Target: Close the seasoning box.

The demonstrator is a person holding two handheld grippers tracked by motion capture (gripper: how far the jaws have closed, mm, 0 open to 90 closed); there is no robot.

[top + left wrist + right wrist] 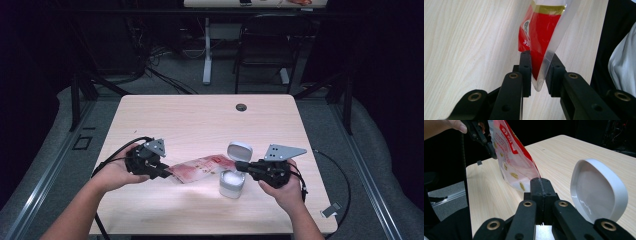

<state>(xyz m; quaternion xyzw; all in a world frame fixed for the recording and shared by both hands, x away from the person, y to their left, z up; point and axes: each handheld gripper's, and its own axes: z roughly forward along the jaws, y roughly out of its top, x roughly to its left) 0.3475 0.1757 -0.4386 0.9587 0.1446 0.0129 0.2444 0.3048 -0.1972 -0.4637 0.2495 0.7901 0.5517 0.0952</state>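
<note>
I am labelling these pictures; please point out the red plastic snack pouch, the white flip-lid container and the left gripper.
red plastic snack pouch (200,169), high view, middle of its printed face
white flip-lid container (231,184), high view, front wall
left gripper (537,72), left gripper view, midway between its fingertips

Left gripper (165,173) fingers clamped; right gripper (239,164) fingers closed tight.

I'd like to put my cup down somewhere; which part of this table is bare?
The far half of the table, up to the cable hole, is bare. So is the near edge strip. The middle is crowded: red pouch, white bin, both grippers.
</note>
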